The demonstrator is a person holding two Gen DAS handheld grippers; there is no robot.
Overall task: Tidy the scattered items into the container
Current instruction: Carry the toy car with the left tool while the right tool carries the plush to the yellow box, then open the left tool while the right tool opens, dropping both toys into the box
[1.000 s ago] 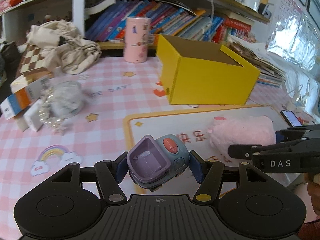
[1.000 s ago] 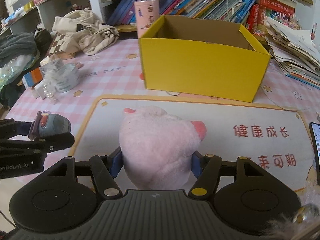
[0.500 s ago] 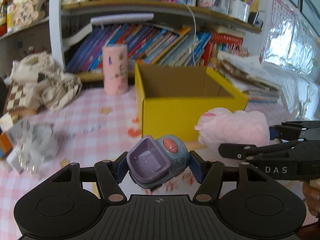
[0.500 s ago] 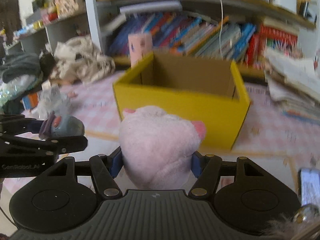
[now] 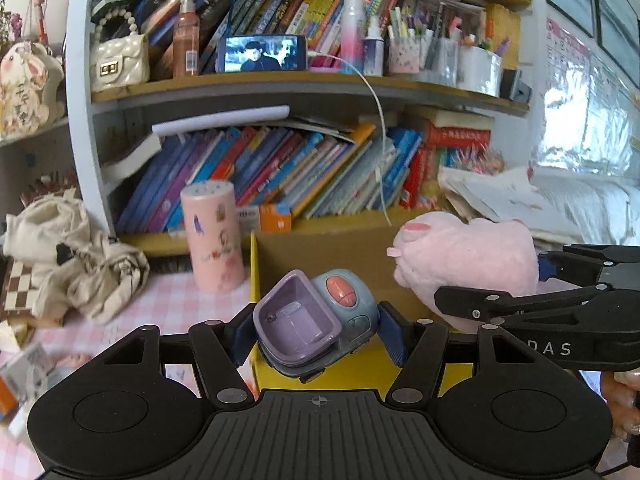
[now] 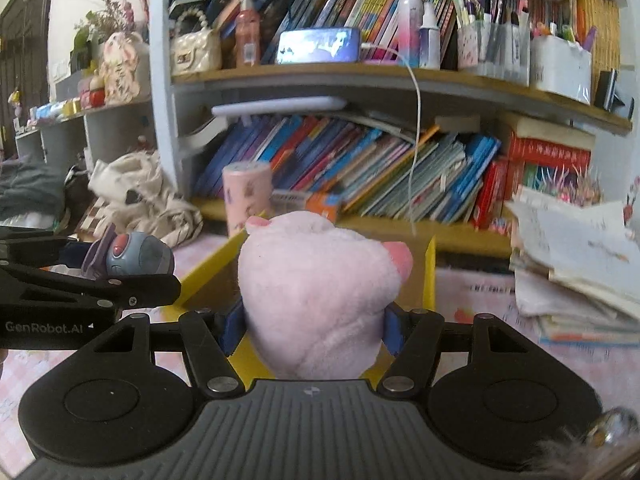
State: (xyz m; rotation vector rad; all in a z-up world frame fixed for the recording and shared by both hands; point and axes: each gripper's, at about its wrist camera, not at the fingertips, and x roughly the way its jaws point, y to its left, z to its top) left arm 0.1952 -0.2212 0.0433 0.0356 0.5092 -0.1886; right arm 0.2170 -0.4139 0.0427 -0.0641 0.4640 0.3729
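My left gripper (image 5: 316, 334) is shut on a small blue and purple toy car (image 5: 314, 326) and holds it over the near left corner of the yellow cardboard box (image 5: 256, 264). My right gripper (image 6: 312, 326) is shut on a pink plush toy (image 6: 316, 288) and holds it above the box's near wall (image 6: 212, 272). The plush also shows in the left wrist view (image 5: 464, 260), to the right of the car. The toy car shows in the right wrist view (image 6: 132, 258), at the left. The box's inside is mostly hidden behind both toys.
A pink cylindrical tin (image 5: 212, 236) stands left of the box by the bookshelf (image 5: 280, 184). A crumpled beige cloth bag (image 5: 76, 264) lies further left. Stacked papers and books (image 6: 576, 264) lie right of the box. Small packets (image 5: 20, 372) lie at the left edge.
Both grippers have risen and moved forward with their toys, from over the play mat to above the box's near edge. The table surface has dropped out of view.
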